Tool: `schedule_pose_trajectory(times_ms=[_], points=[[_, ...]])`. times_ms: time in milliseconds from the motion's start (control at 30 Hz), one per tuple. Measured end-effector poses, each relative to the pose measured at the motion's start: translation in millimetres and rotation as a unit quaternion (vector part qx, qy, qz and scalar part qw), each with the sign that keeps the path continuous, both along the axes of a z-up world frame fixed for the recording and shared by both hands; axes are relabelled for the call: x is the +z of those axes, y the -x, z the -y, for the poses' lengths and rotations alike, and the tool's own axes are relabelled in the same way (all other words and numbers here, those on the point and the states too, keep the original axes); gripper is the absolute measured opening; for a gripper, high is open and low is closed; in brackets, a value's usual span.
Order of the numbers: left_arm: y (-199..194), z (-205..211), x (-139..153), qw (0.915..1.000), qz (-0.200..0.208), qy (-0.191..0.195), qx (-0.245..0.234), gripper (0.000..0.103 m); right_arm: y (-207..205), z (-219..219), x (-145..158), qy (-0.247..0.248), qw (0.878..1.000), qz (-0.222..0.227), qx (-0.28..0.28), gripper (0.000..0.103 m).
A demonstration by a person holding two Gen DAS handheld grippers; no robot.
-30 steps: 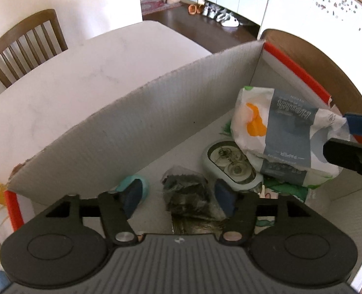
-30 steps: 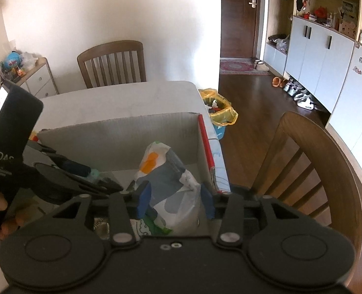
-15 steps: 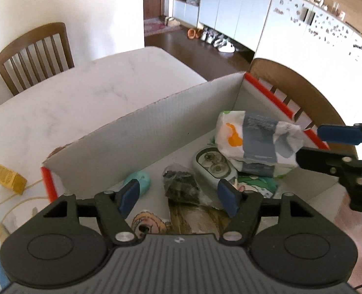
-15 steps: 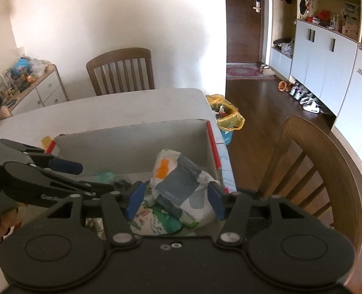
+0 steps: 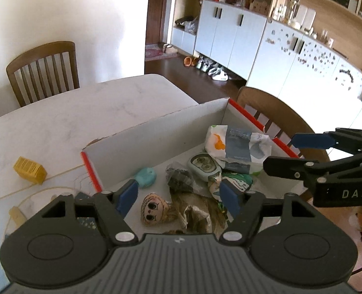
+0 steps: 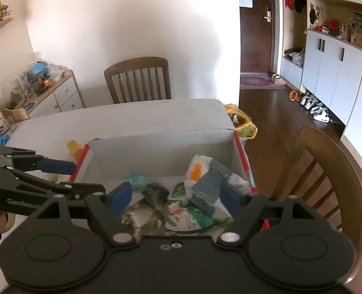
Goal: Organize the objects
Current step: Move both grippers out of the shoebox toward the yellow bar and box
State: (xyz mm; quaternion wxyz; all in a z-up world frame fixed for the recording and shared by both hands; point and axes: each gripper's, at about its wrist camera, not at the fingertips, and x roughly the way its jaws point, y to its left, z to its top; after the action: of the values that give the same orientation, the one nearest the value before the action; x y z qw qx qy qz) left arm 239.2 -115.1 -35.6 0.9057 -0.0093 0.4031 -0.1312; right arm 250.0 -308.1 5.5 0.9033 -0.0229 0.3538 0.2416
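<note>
A white cardboard box with red edges sits on the table. It holds a white and grey tissue pack, a pale green case, a teal round piece, a dark crinkled bag and a doll's face. My left gripper hovers above the box's near side, its jaws opening with nothing between them. My right gripper is over the right end of the box. Its jaws are also opening, and the tissue pack lies free below them.
A yellow block and a thin cable lie on the marble table left of the box. Wooden chairs stand at the far side and right beside the box. A yellow-lined bin is on the floor.
Both grippers have lifted and drawn back from the box. The right jaws have spread wide and let go of the tissue pack, which now rests in the box. The left jaws widened a little.
</note>
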Motion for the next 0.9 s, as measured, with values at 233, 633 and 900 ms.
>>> schedule_pose_trajectory(times_ms=[233, 633, 900], points=[[20.9, -27.7, 9.3, 0.9998, 0.008, 0.02, 0.001, 0.08, 17.9, -16.4, 5.2, -0.014, 1.0, -0.007, -0.003, 0.093], [50.2, -84.0, 17.0, 0.9995, 0.024, 0.02, 0.003, 0.101, 43.0, -66.5, 15.8, -0.03, 0.999, -0.013, -0.004, 0.102], [61.3, -130.1, 17.4, 0.9992, 0.029, 0.025, 0.013, 0.103, 48.0, -105.0, 20.1, -0.032, 0.999, -0.013, 0.007, 0.102]])
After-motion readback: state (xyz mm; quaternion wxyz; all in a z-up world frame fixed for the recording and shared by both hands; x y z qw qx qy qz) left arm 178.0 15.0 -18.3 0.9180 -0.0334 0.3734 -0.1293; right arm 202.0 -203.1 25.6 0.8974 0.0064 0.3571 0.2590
